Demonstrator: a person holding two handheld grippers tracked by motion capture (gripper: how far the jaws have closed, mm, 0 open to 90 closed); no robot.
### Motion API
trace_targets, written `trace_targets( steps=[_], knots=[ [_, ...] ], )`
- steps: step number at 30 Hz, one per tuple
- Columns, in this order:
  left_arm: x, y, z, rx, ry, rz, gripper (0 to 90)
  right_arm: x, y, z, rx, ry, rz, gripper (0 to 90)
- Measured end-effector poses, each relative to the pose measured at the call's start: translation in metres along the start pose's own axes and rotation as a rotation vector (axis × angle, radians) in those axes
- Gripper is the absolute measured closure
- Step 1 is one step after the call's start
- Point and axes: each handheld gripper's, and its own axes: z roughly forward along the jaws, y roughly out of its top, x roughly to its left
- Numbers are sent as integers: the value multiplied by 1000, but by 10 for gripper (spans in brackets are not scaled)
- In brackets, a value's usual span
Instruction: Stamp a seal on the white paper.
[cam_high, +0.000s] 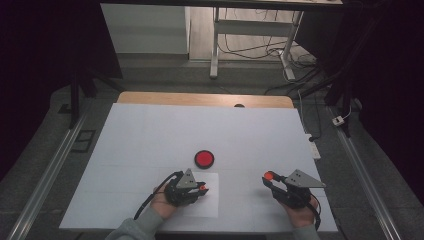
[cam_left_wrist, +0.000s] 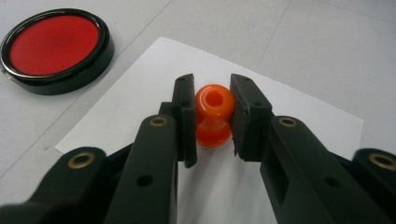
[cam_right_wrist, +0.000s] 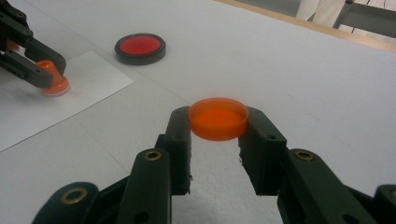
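My left gripper (cam_left_wrist: 212, 102) is shut on a small orange knob-shaped piece (cam_left_wrist: 214, 114) with a hole in its top, standing on a white paper sheet (cam_left_wrist: 299, 112). From above, that left gripper (cam_high: 202, 188) rests on the paper sheet (cam_high: 210, 202) near the table's front. My right gripper (cam_right_wrist: 218, 122) is shut on a flat orange round cap (cam_right_wrist: 218, 118), held a little above the table. In the high view the right gripper (cam_high: 268, 177) sits front right with the orange cap (cam_high: 269, 175) at its tip. A red disc in a black rim (cam_high: 204, 159) lies just beyond the paper.
A white board (cam_high: 150, 140) covers the tabletop, with a wooden edge (cam_high: 200, 98) at the back. The red disc (cam_left_wrist: 55, 45) lies to the upper left of the left jaws, and the red disc (cam_right_wrist: 140, 47) sits far left in the right gripper view. Cables and a desk frame stand behind the table.
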Motion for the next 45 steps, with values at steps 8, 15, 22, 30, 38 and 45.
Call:
trace_targets(
  steps=[8, 15, 22, 30, 38, 45],
  knots=[
    [0, 0, 0, 1, 2, 1, 731, 0, 0, 0, -2, 0, -1, 644],
    [0, 0, 0, -3, 0, 1, 731, 0, 0, 0, -1, 1, -3, 644],
    [-2, -1, 0, -7, 14, 10, 732, 1, 0, 0, 1, -1, -3, 643],
    [-3, -1, 0, -4, 23, 8, 731, 1, 0, 0, 2, 0, -4, 643],
    [8, 0, -1, -8, -22, -77, 730, 2, 2, 0, 0, 7, -7, 643],
    [19, 4, -22, -154, -47, -186, 729, 1, 2, -1, -6, 3, -2, 643]
  ],
)
